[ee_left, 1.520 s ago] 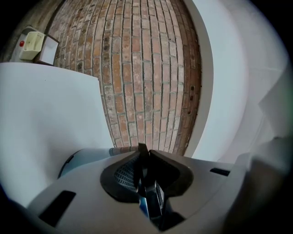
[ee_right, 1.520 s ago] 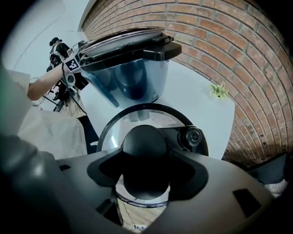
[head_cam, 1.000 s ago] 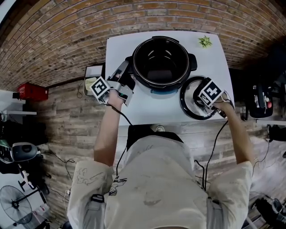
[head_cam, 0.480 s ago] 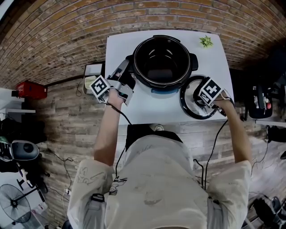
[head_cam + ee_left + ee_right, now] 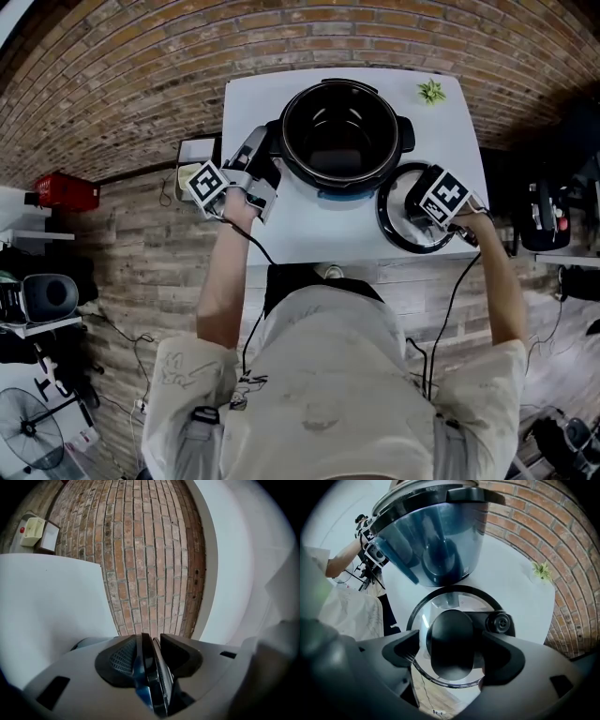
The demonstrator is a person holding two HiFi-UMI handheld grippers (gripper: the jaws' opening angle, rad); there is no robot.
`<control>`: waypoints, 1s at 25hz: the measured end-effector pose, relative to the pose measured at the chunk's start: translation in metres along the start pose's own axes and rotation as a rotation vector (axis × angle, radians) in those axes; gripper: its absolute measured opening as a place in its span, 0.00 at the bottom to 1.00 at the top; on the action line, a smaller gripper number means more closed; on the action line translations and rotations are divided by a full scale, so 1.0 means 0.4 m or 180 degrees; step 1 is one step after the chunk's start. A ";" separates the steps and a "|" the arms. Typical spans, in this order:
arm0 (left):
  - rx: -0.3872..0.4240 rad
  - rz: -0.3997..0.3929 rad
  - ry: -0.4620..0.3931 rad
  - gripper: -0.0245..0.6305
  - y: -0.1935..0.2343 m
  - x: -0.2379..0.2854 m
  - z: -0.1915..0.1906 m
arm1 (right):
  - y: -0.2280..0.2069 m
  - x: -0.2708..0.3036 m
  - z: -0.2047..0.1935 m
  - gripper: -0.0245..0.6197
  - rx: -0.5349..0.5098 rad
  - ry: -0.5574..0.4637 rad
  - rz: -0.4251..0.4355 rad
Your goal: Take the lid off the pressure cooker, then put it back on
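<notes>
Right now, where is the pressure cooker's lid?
In the head view the lid lies flat on the white table's near-right corner, beside the open cooker, its knob between the right tool's opening jaws.
</notes>
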State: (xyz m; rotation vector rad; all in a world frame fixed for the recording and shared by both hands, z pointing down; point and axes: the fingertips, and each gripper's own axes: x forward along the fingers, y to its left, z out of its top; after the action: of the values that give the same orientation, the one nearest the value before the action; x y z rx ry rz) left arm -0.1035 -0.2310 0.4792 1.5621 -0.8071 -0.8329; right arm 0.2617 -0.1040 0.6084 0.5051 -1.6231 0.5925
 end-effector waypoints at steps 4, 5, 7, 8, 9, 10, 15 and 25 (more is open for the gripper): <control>0.0051 0.0036 -0.0032 0.31 -0.003 -0.008 0.004 | -0.012 -0.041 0.018 0.70 0.0060 -0.0237 -0.0072; 0.0043 0.0037 -0.0044 0.31 -0.004 -0.010 0.005 | -0.013 -0.052 0.022 0.70 0.0062 -0.0280 -0.0087; 0.0023 0.0029 -0.0076 0.32 -0.006 -0.017 0.007 | -0.014 -0.072 0.026 0.70 0.0039 -0.0340 -0.0129; 0.0015 0.0023 -0.0103 0.32 -0.007 -0.022 0.011 | -0.013 -0.082 0.027 0.70 0.0022 -0.0365 -0.0145; -0.0002 0.0010 -0.0142 0.32 -0.008 -0.028 0.016 | -0.011 -0.090 0.029 0.70 0.0008 -0.0396 -0.0151; -0.0030 -0.0008 -0.0193 0.33 -0.009 -0.035 0.024 | -0.007 -0.100 0.031 0.70 -0.0002 -0.0439 -0.0142; -0.0098 -0.0024 -0.0379 0.33 -0.011 -0.078 0.054 | 0.022 -0.158 0.055 0.70 0.0024 -0.0782 -0.0022; -0.0103 0.0027 -0.0435 0.33 -0.005 -0.114 0.047 | 0.045 -0.161 0.054 0.70 -0.0095 -0.0771 -0.0057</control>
State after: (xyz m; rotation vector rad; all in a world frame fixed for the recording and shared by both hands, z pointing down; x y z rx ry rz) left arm -0.1428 -0.2013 0.4787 1.4842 -0.8936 -0.9499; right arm 0.2421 -0.1047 0.5410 0.5864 -1.8516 0.5077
